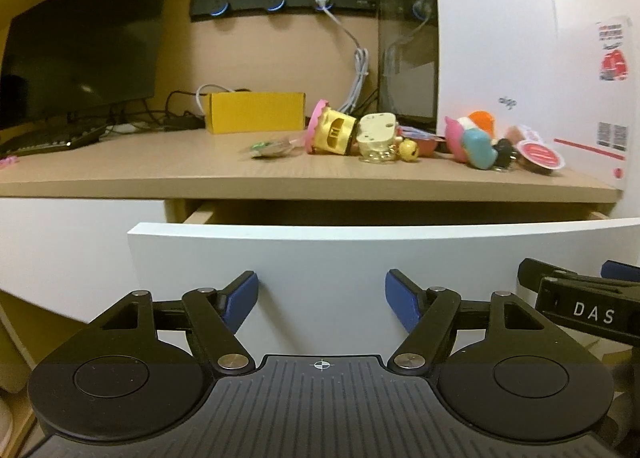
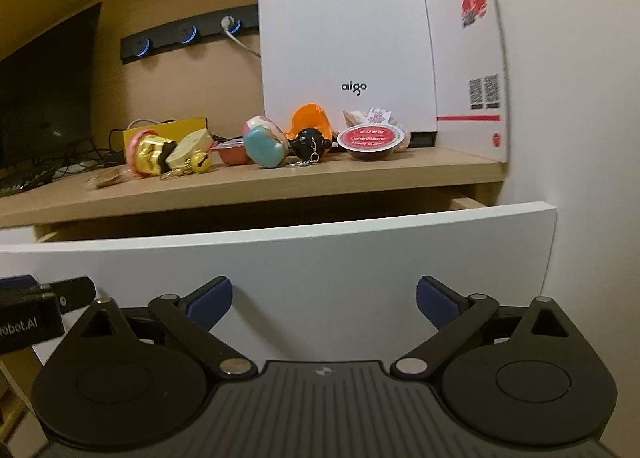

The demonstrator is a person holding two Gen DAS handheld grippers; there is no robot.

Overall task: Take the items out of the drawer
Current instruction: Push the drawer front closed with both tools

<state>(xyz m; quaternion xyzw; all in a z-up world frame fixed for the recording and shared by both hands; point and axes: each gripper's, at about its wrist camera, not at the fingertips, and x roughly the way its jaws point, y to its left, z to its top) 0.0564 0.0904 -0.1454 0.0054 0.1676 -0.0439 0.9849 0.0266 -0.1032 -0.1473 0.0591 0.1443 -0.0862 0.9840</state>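
Note:
The white drawer front (image 1: 340,258) (image 2: 280,262) stands pulled a little way out under the wooden desk top (image 1: 160,170) (image 2: 360,178); its inside is dark and hidden. My left gripper (image 1: 322,298) is open, blue pads close to the drawer front, nothing between them. My right gripper (image 2: 324,300) is open too, facing the same panel further right. On the desk lie small toys: a yellow and pink figure (image 1: 332,132) (image 2: 150,154), a cream toy (image 1: 376,136), a pink and teal toy (image 1: 474,142) (image 2: 266,142), a black ball keychain (image 2: 310,144) and a red-lidded cup (image 1: 540,156) (image 2: 368,140).
A white box marked aigo (image 2: 348,38) (image 1: 520,38) stands at the desk's right. A yellow box (image 1: 256,112), cables, a dark monitor (image 1: 80,38) and a keyboard (image 1: 52,140) sit at the back left. A black socket strip (image 1: 280,4) hangs on the wall. The other gripper's body (image 1: 588,306) shows at the right.

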